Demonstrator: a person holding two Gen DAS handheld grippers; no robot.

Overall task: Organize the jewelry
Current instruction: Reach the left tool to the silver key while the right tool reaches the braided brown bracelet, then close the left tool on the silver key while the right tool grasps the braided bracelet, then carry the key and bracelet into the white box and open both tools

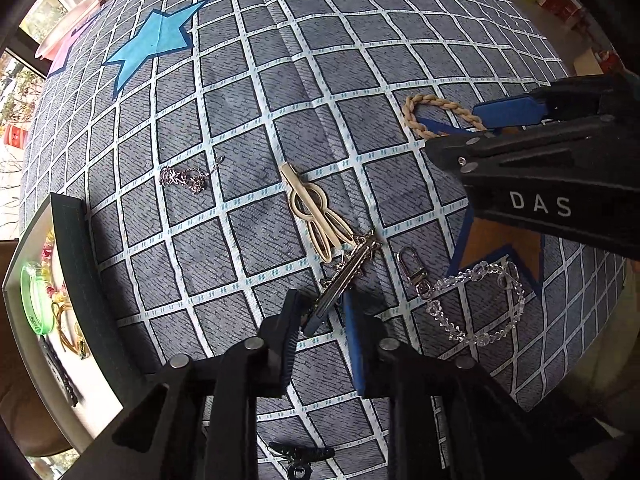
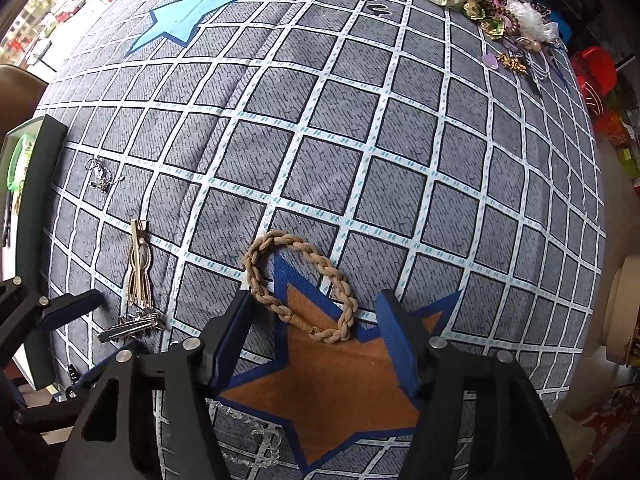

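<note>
My left gripper [image 1: 324, 312] is open, its fingers on either side of the near end of a silver hair clip [image 1: 346, 276] lying on the checked cloth; the clip also shows in the right wrist view [image 2: 130, 328]. A cream hair clip [image 1: 314, 210] lies just beyond it. My right gripper [image 2: 316, 316] is open, its fingers either side of a braided tan rope bracelet [image 2: 300, 284] on the orange star. A clear bead chain with a clasp [image 1: 472, 300] lies right of the silver clip. A small silver chain [image 1: 186, 176] lies to the left.
An open box [image 1: 76, 280] with a green bangle and other jewelry stands at the left table edge. A pile of hair accessories [image 2: 492, 4] lies at the far right corner. A dark clip [image 1: 300, 456] lies near the front edge. A pink bowl [image 1: 68, 24] sits far left.
</note>
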